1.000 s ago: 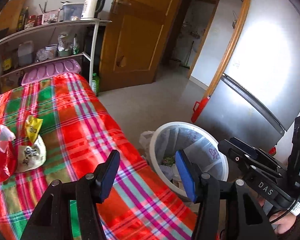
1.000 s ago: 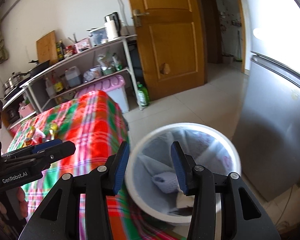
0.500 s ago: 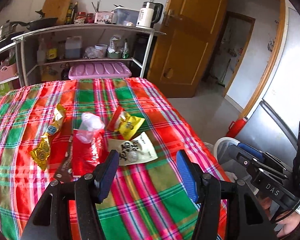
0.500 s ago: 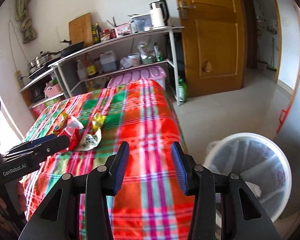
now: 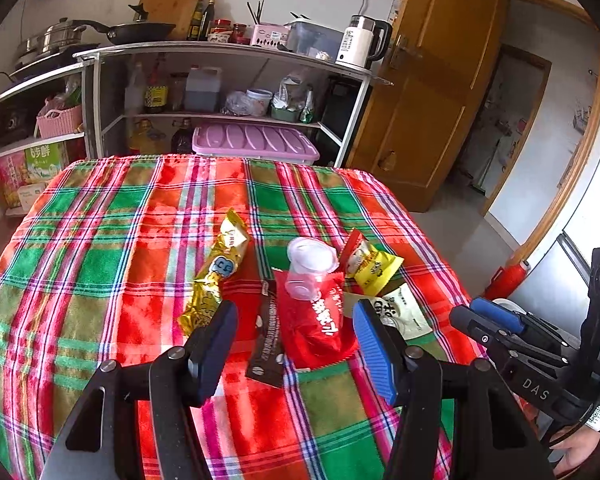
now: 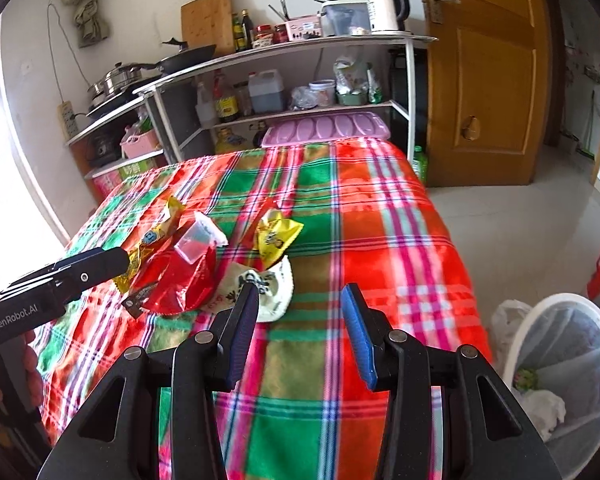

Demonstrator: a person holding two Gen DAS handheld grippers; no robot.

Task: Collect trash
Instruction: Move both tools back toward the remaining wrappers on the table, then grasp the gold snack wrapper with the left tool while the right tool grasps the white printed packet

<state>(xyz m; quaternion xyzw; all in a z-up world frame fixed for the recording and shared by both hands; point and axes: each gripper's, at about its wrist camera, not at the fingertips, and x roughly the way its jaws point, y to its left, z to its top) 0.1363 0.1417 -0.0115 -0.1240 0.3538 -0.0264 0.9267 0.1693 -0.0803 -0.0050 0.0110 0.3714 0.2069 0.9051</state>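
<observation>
A heap of wrappers is seen at the middle of the table (image 5: 100, 240), which is covered with a red-and-green plaid cloth. In the heap are noted a gold wrapper (image 5: 216, 276) at 10 o'clock, a red packet (image 5: 320, 324) at the centre with a clear plastic cup (image 5: 308, 268) lying tipped on its far end, a dark brown sachet (image 5: 269, 340) touching the packet at 8 o'clock, a yellow packet (image 5: 370, 264) at 2 o'clock and a white packet (image 5: 400, 312) at 4 o'clock. The left tongs (image 5: 294, 344) are held half open and empty above the near side of the heap. The right tongs (image 6: 300, 332) are likewise parted and empty, near the white packet (image 6: 260, 292). A white lined trash bin (image 6: 560, 372) stands on the floor at 4 o'clock of the table.
</observation>
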